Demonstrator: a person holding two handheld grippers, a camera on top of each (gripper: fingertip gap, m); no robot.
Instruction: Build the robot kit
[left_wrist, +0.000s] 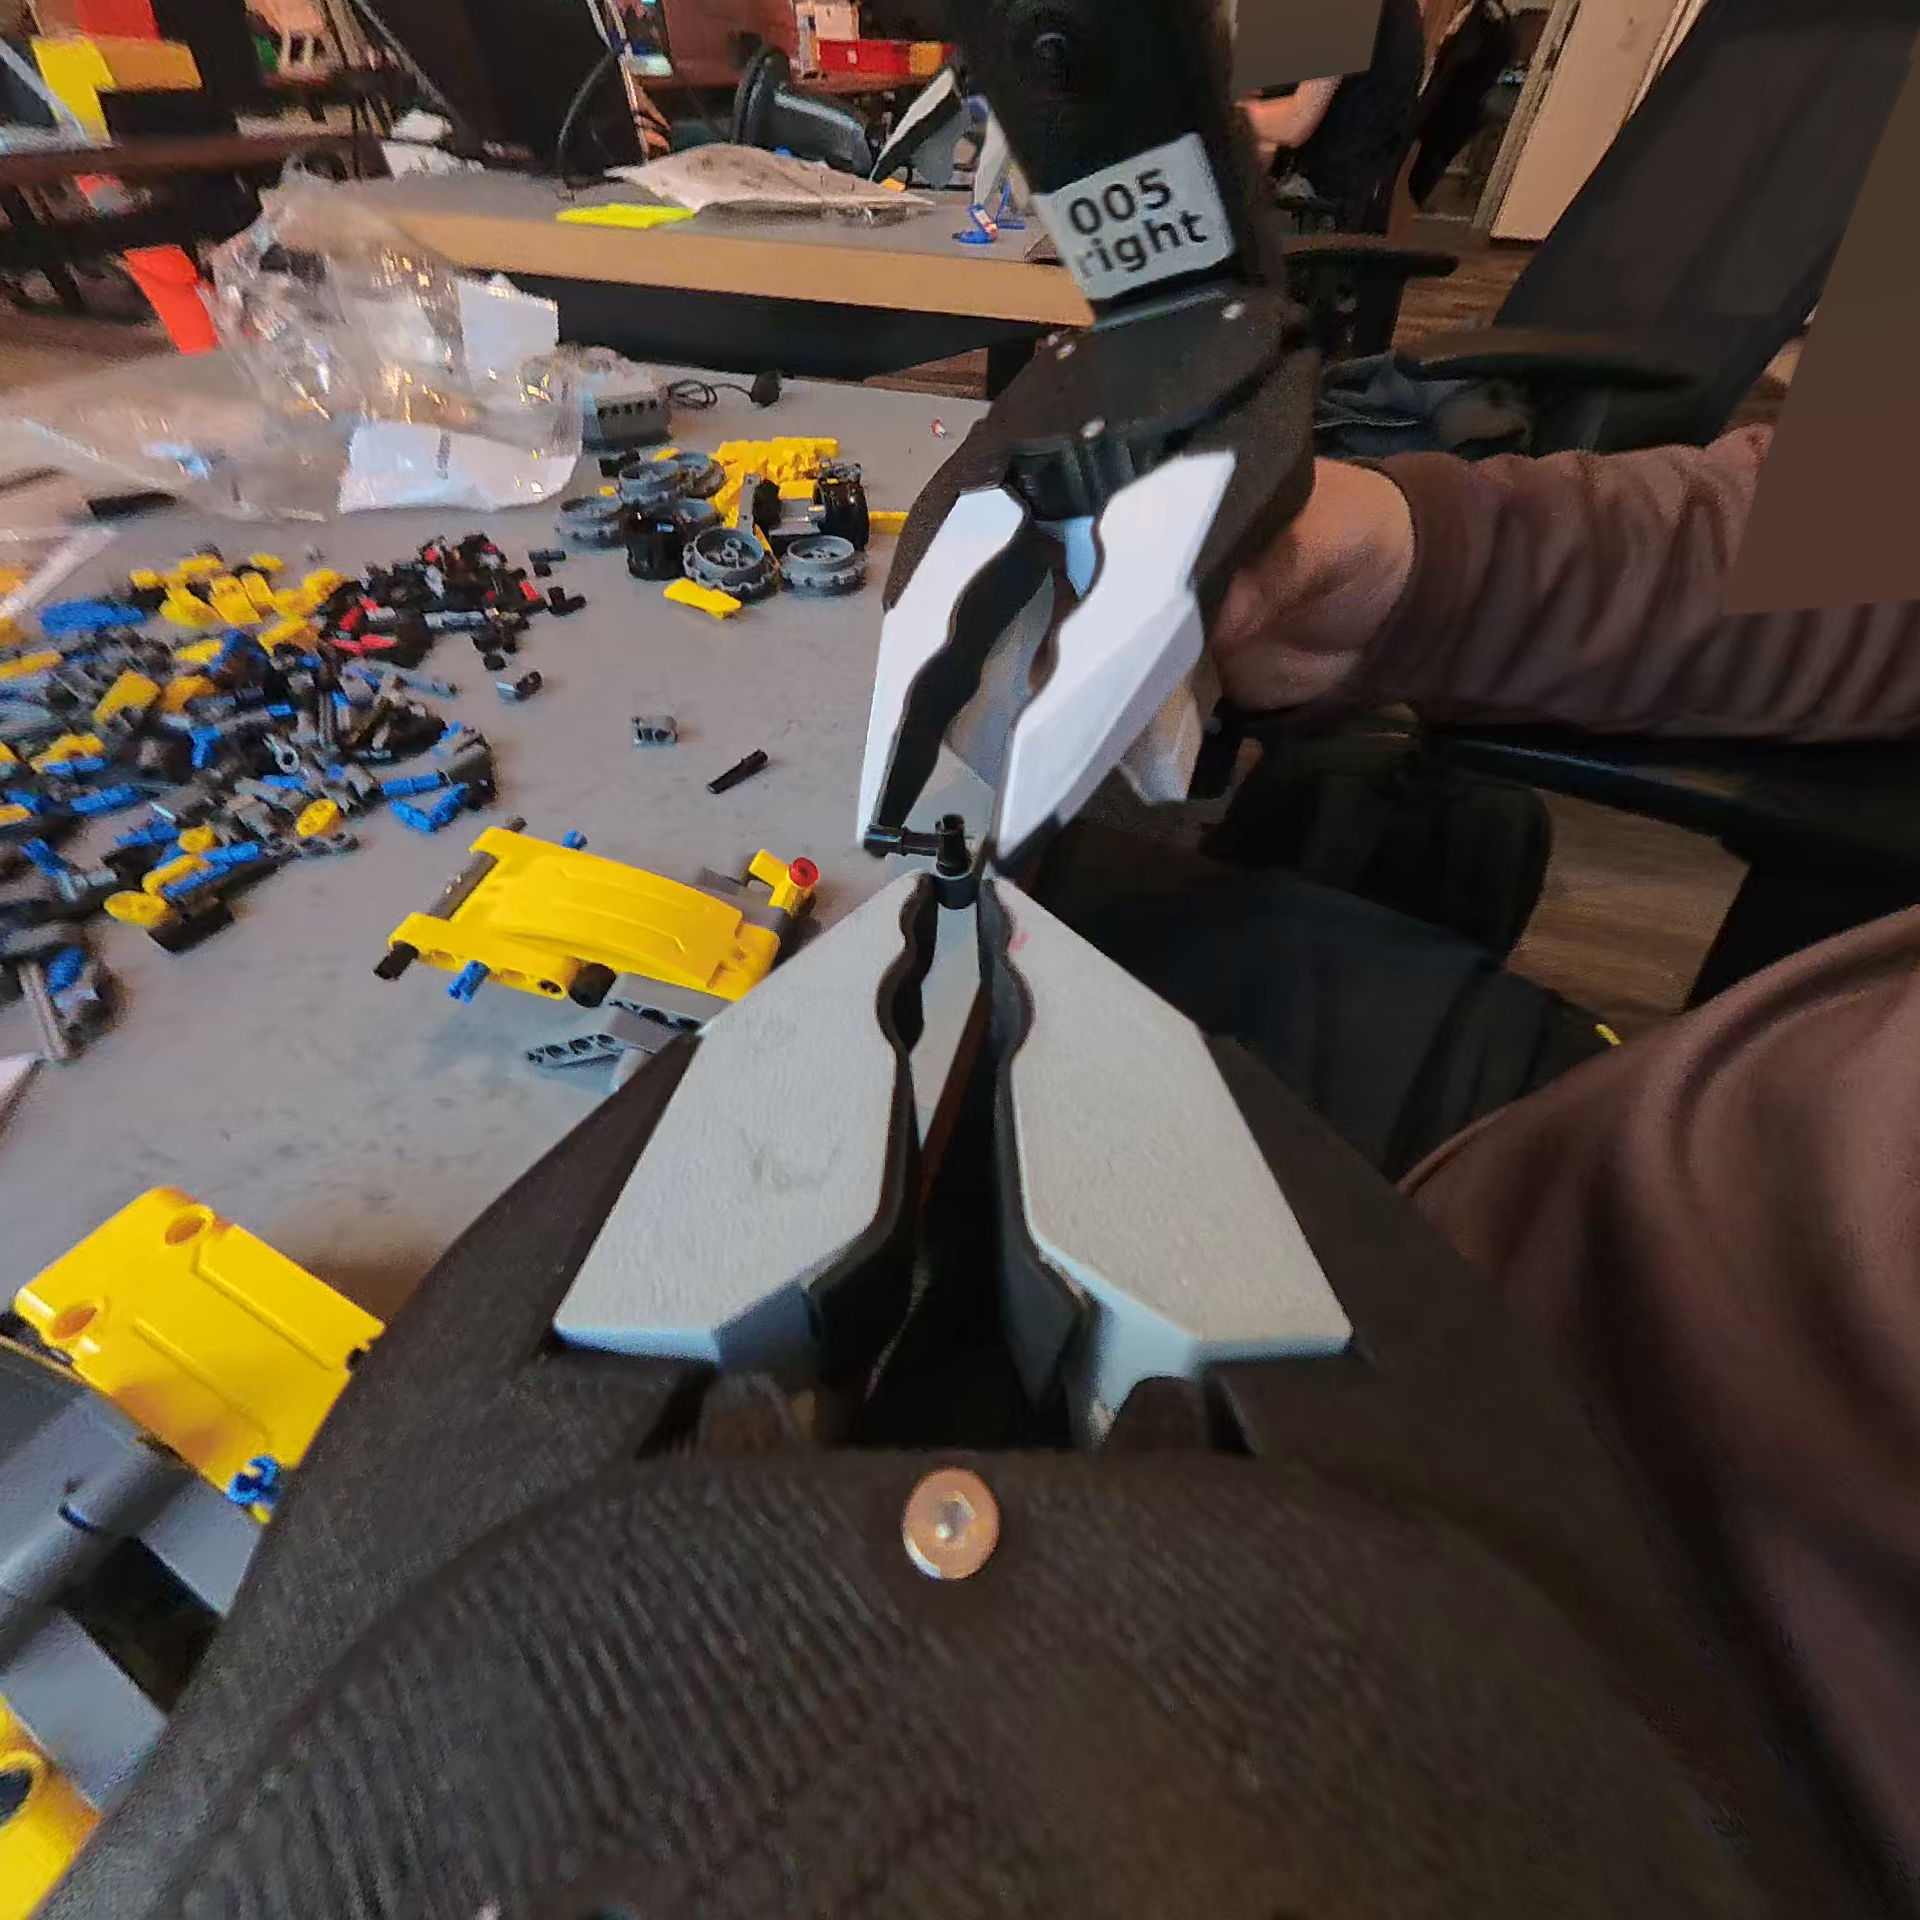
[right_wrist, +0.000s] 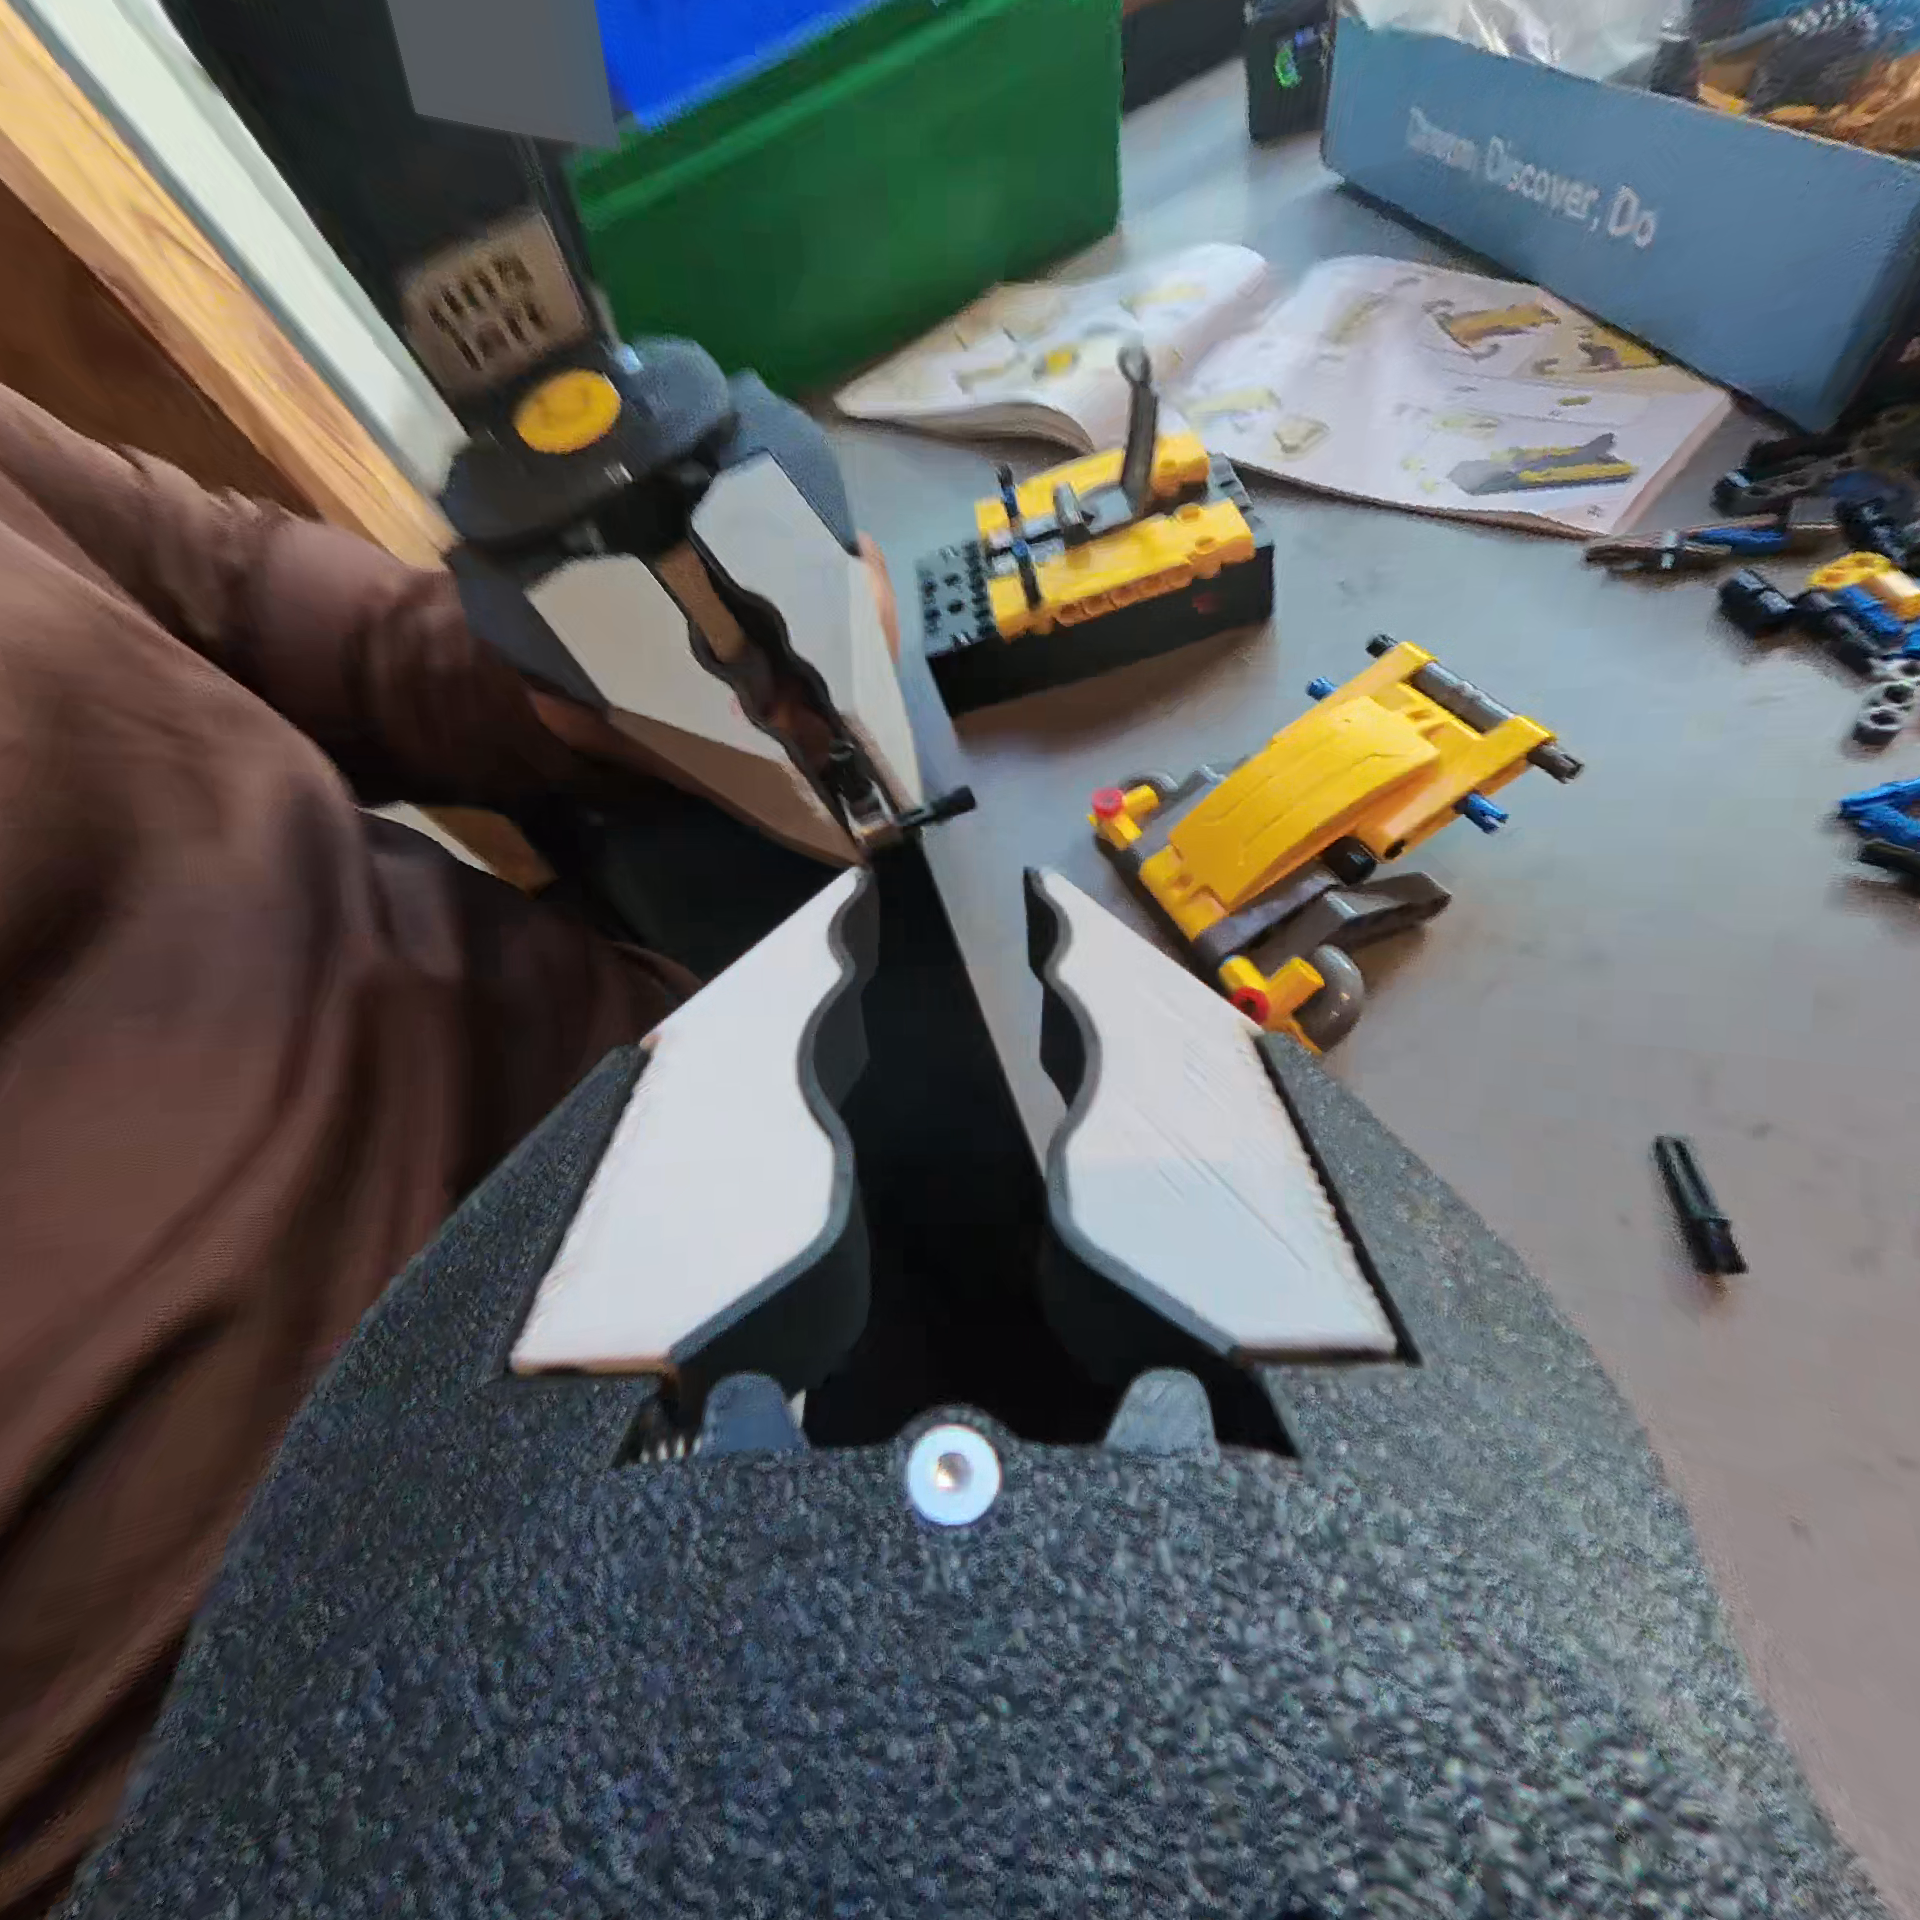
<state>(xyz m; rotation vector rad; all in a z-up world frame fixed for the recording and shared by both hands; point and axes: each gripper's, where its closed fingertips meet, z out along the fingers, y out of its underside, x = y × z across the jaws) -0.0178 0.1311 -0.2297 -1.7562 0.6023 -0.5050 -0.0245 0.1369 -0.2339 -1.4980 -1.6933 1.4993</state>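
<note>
My left gripper (left_wrist: 952, 896) is shut on a small black connector piece (left_wrist: 948, 854) with a pin sticking out sideways, held in the air beyond the table's near edge. It also shows in the right wrist view (right_wrist: 875, 823), with the black piece (right_wrist: 933, 806) at its tips. My right gripper (right_wrist: 948, 879) is open and empty. In the left wrist view it points down (left_wrist: 941, 844) with its tips either side of the black piece, one fingertip (left_wrist: 881, 821) at the pin's end. A hand (left_wrist: 1311, 594) in a brown sleeve holds it.
On the grey table (left_wrist: 312, 1101) lie a yellow hood assembly (right_wrist: 1340, 821), a yellow-and-black block assembly (right_wrist: 1101, 582), a loose black pin (right_wrist: 1700, 1207), a pile of small blue, yellow and black parts (left_wrist: 208, 707), grey wheels (left_wrist: 727, 525), an open booklet (right_wrist: 1351, 395), a blue-grey box (right_wrist: 1621, 229) and a green bin (right_wrist: 862, 208). My two grippers' fingertips are within a few centimetres of each other.
</note>
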